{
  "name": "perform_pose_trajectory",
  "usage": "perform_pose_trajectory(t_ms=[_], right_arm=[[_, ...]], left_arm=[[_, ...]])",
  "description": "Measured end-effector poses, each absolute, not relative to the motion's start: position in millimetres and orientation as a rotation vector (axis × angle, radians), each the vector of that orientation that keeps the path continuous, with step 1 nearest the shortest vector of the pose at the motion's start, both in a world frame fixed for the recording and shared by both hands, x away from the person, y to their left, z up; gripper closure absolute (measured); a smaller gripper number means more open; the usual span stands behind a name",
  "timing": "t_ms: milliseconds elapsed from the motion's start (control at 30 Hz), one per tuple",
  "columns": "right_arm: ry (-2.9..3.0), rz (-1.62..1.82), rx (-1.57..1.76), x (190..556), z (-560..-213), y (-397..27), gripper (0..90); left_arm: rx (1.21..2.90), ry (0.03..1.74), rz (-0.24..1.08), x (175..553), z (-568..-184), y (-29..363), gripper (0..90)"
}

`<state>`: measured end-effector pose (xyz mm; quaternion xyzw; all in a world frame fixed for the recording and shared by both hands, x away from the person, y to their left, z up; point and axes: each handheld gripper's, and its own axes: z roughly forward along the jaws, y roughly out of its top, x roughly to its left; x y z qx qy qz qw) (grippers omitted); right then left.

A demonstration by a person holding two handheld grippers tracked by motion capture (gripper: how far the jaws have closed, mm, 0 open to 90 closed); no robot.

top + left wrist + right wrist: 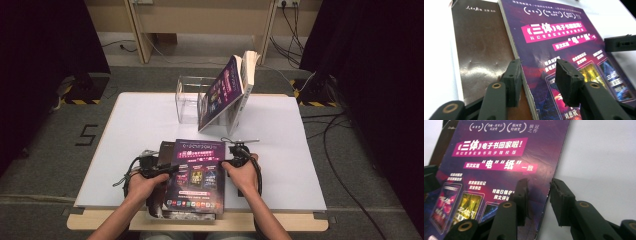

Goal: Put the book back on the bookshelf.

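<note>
A purple-covered book [197,172] lies flat at the table's near edge, on top of a brown book [165,150] that sticks out to its left. My left gripper [167,170] sits at the purple book's left edge. In the left gripper view its jaws [537,66] stand apart astride that edge, one over the brown book [481,50], one over the purple cover [564,37]. My right gripper [227,162] is at the book's right edge. Its jaws [539,185] are apart, one over the cover [499,157], one over bare table.
A clear acrylic stand [190,100] is at the back of the white table top [140,130]. A second purple book [222,92] and a thick pale book [247,70] lean in it. Cables lie on the floor to the right.
</note>
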<state>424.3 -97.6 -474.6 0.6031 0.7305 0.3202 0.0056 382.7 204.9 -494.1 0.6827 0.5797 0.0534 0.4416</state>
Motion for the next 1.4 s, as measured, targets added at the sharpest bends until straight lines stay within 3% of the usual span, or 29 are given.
perform_pose_trajectory(t_ms=[200,533,967,1400], right_arm=[[2.228,1.07,1.874,444.6,-471.9,-100.3,57.3],[2.221,1.068,1.917,477.3,-474.6,-93.7,52.7],[2.171,1.057,1.926,486.2,-475.2,-95.2,53.8],[2.19,1.096,1.893,488.6,-479.9,-91.4,47.8]], left_arm=[[1.719,1.431,0.157,387.3,-492.7,200.3,49.9],[1.744,1.43,0.171,390.0,-491.5,198.3,50.2],[1.752,1.422,0.168,391.4,-491.4,198.9,50.3],[1.754,1.42,0.179,393.3,-491.5,197.5,50.1]])
